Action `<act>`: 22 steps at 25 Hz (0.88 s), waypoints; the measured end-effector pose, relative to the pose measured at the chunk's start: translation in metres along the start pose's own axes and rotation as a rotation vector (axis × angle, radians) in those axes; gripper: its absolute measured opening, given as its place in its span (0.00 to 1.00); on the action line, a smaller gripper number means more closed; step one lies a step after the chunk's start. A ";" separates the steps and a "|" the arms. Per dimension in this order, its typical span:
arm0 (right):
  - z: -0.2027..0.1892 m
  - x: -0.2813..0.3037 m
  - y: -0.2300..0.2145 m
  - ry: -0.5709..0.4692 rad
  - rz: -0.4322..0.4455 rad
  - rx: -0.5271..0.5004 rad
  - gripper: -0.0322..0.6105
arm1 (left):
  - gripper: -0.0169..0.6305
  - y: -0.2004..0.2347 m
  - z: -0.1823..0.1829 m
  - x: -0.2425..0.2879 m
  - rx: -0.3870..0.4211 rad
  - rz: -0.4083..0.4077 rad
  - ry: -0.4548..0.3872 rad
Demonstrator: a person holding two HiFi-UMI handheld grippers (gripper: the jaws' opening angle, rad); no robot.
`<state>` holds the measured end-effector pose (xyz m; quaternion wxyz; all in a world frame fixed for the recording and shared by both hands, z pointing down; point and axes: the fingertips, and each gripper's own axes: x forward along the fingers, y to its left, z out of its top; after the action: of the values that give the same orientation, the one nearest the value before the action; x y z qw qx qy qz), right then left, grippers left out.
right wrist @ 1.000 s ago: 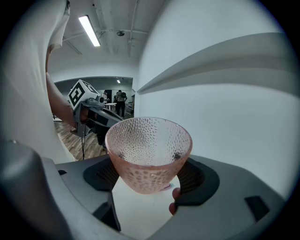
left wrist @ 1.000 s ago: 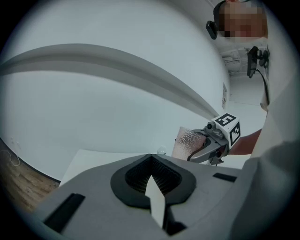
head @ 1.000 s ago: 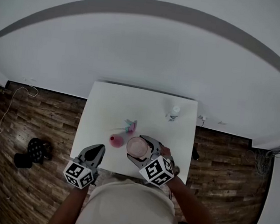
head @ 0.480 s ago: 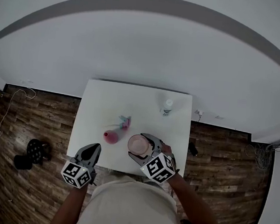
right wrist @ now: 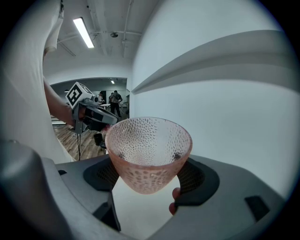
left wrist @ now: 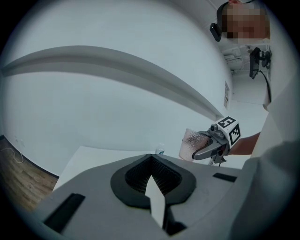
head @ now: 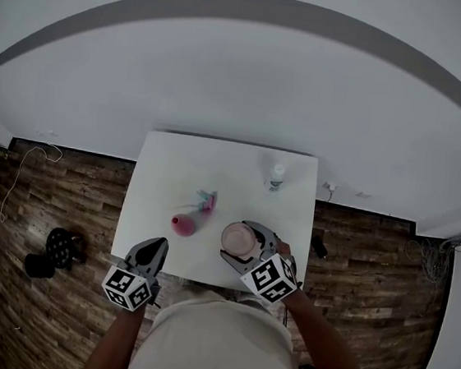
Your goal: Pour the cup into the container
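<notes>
Right gripper [right wrist: 149,180]: jaws spread and clamped on the lower body of the pink dimpled cup [right wrist: 149,150], one black pad on each side. The cup was upright, mouth up, and held off the table [head: 155,181] over its near right part. Contents could not be made out through the textured wall.

Left gripper [left wrist: 151,161]: jaws drawn together with only a thin sliver of gap and nothing between them. It hung at the near left edge of the table.

Presumed container: a small pink vessel [head: 181,224] standing on the table. It was too small in the head view to tell which way its opening faced. It lay to the left of the cup, at about the same depth, between the two grippers. The left gripper's tips were the nearer to it, but the right gripper carried the cup.

Also on the table: a small teal-and-pink item [head: 205,201] just beyond the container, and a bottle [head: 276,175] at the far right.

Judgement: pour not yet begun. The move would need the cup carried leftward over the container, then its upright axis tipped toward that side.
</notes>
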<state>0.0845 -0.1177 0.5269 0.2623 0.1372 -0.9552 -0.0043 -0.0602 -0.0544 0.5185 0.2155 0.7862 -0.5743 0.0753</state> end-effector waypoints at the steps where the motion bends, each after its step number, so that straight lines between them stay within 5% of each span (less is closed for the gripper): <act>1: -0.001 -0.001 -0.001 0.000 -0.001 0.002 0.62 | 0.04 0.000 0.000 0.000 -0.001 0.002 0.001; 22: -0.025 -0.009 -0.006 0.030 -0.014 0.016 0.62 | 0.04 -0.005 -0.020 -0.005 -0.003 0.024 0.031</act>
<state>0.1065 -0.1194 0.5434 0.2754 0.1462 -0.9501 0.0037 -0.0550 -0.0400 0.5333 0.2245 0.7776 -0.5805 0.0892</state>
